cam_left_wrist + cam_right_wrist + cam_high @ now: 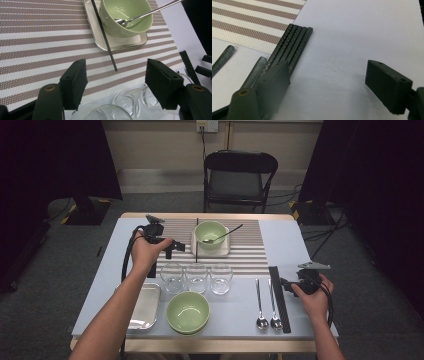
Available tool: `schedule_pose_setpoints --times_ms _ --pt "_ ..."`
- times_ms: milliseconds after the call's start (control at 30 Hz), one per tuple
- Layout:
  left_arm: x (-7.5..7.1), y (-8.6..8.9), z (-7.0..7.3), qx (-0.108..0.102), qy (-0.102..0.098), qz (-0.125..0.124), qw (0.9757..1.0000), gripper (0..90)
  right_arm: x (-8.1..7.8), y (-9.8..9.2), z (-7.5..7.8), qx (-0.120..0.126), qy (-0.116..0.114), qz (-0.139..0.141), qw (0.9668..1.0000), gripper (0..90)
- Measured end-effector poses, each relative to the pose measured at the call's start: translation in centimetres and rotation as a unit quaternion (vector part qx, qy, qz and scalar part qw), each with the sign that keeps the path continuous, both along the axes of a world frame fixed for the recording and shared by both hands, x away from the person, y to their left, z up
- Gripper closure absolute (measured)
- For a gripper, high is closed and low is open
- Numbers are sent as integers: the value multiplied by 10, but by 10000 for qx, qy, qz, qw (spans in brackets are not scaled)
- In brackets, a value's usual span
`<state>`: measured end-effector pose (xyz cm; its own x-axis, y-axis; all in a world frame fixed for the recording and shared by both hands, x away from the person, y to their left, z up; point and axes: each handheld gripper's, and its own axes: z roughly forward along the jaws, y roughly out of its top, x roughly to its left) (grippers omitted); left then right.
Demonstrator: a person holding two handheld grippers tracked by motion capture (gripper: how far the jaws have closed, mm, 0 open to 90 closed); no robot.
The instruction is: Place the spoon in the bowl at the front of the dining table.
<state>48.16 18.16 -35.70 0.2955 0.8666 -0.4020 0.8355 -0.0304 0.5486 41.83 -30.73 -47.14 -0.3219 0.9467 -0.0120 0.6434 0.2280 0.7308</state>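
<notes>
My left gripper hovers over the striped placemat, just left of a white square plate. The plate holds a green bowl with a spoon in it. A single black chopstick leans across the plate's edge with its tip on the mat. In the left gripper view the left gripper stands open with nothing between the jaws. My right gripper rests low at the right, open. In the right gripper view its left jaw stands beside a bundle of black chopsticks.
Three clear glasses stand in a row below the mat. A second green bowl and a metal tray sit near the front edge. Two spoons lie left of the chopstick bundle. A folding chair stands beyond the table.
</notes>
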Motion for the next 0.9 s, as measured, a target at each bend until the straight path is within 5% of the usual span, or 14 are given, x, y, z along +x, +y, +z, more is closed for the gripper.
schedule_pose_setpoints --times_ms 900 --pt "-2 1 1 -13 15 0 10000 338 1 6 -1 113 26 41 9999 198"
